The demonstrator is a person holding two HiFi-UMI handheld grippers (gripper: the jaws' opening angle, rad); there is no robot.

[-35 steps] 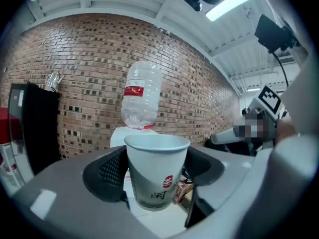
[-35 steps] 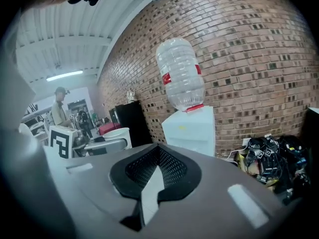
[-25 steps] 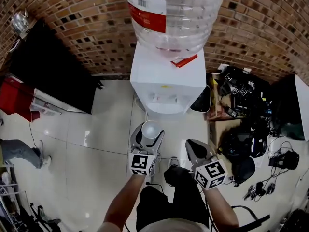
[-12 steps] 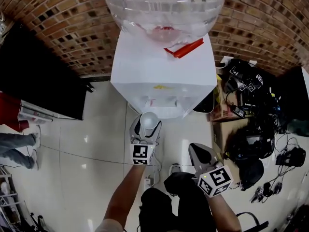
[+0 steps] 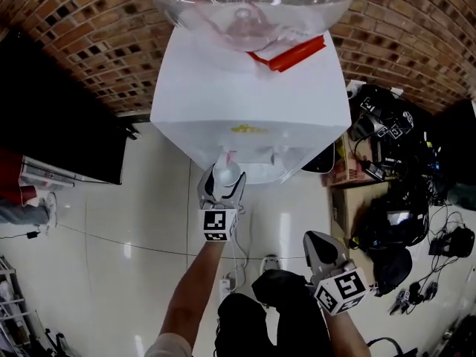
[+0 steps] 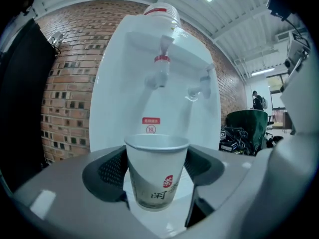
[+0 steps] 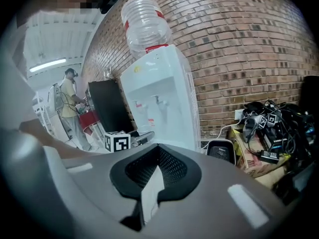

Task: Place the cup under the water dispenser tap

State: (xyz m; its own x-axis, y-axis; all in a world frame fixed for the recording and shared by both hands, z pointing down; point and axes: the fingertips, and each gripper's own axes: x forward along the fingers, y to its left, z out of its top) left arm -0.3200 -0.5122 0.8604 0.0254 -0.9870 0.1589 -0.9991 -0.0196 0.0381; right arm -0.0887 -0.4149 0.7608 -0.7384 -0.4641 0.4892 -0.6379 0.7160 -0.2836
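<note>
left claw (image 5: 222, 187) grips cup (image 6: 156, 176); tap (image 6: 160, 74) above, seemingly ahead; right claw (image 7: 156, 172) closed

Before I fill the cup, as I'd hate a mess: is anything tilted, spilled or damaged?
Nothing serious. The cup stands upright in the left gripper, with no dent or spill showing. Only a red strip lies askew on top of the dispenser.

The right gripper (image 7: 157, 169) is holding its jaws pressed together, nothing between them. Beyond it the white water dispenser (image 7: 162, 101) is standing against the brick wall (image 7: 239, 44), bottle (image 7: 144, 24) on top. The left gripper's marker cube (image 7: 117, 142) is showing low beside the dispenser.
</note>
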